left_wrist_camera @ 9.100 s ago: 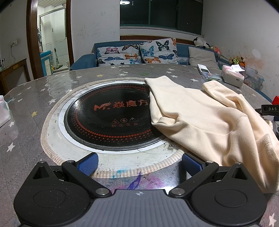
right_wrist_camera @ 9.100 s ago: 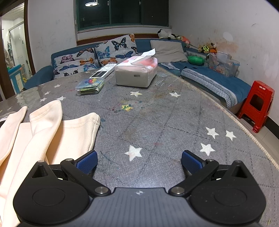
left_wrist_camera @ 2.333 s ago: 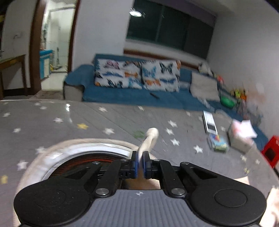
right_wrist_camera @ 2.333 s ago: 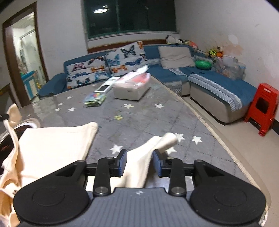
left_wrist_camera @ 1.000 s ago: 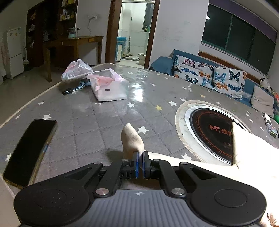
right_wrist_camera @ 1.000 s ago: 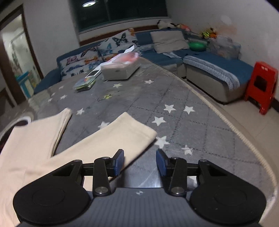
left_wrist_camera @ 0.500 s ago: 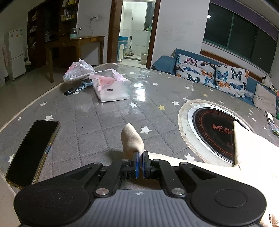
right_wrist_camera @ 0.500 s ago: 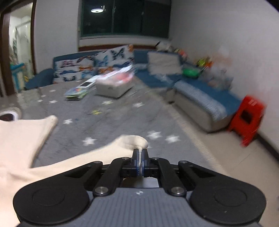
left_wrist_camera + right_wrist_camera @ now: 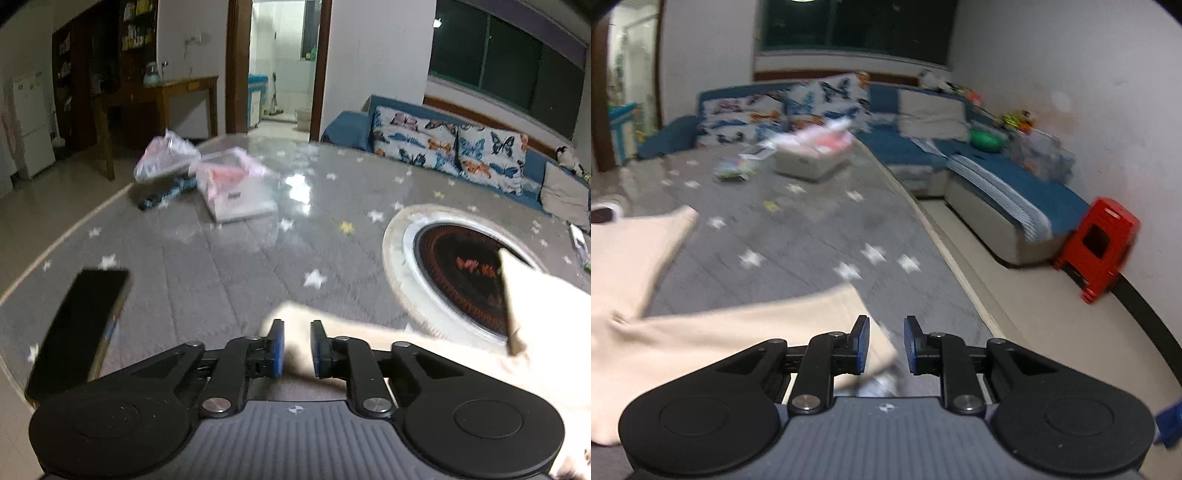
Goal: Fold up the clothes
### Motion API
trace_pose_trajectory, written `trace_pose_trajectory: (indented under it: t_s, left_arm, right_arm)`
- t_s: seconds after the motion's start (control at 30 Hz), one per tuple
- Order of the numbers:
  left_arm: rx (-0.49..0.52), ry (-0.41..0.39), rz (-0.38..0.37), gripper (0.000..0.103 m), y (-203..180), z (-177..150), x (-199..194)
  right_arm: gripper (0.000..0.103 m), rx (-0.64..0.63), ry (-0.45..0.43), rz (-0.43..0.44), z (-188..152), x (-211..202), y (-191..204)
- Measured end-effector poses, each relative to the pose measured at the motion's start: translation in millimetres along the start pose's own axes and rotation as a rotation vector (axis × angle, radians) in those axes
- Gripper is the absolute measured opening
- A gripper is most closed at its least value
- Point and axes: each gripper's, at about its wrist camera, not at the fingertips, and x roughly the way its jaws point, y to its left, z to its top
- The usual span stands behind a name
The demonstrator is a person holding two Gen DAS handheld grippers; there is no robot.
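The cream-coloured soft fabric garment [image 9: 701, 332] lies spread on the grey quilted tabletop with white stars [image 9: 798, 236]. It looks like a plain knitted top, without print, and its surface is mostly smooth. In the right wrist view one long sleeve runs across the tabletop toward the near edge, and its cuff end lies flat just below the right tool [image 9: 885, 345]. A wider part of the garment lies further left, with a straight hem edge. Between these two parts a wedge of bare tabletop is visible.

The right tool has its two blue-padded fingers spread apart; they hold nothing, and the cuff reaches under the left finger only.

In the left wrist view the other sleeve end [image 9: 295, 325] lies between the fingers of the left tool [image 9: 296, 347], which are also spread, with a gap on each side of the cloth. From there the fabric runs to the right, and one part stands up in a pointed fold [image 9: 517, 295] over the round black cooking plate with white ring [image 9: 454, 266] set in the tabletop.

A black flat smartphone [image 9: 81, 325] lies near the tabletop edge on the left. Both views are blurred.
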Motion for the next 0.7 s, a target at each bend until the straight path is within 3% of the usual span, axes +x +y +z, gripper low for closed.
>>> trace_pose_trajectory:
  t_s: [0.07, 0.23, 0.43, 0.53, 0.63, 0.7]
  left_arm:
    - [0.02, -0.022, -0.021, 0.029, -9.0, 7.1, -3.8]
    - [0.085, -0.028, -0.172, 0.029, -51.7, 23.0, 0.2]
    - [0.171, 0.003, -0.328, 0.029, -125.0, 36.8, 26.7]
    - [0.203, 0.037, -0.364, 0.03, -161.6, 46.1, 49.8]
    - [0.246, 0.044, -0.351, 0.042, -192.1, 53.4, 71.7]
    - [0.275, 0.052, -0.348, 0.043, -209.2, 57.3, 86.7]
  right_arm:
    - [0.018, 0.0, -0.008, 0.07, 12.3, -2.9, 6.3]
    - [0.018, -0.008, -0.008, 0.234, 40.4, 3.6, 33.3]
    - [0.018, -0.078, 0.018, 0.356, 64.0, 26.2, 84.6]
    - [0.018, -0.104, 0.038, 0.412, 74.2, 38.9, 108.9]
    - [0.018, -0.128, 0.055, 0.442, 81.7, 50.7, 127.7]
    - [0.018, -0.14, 0.074, 0.449, 86.6, 63.6, 139.7]
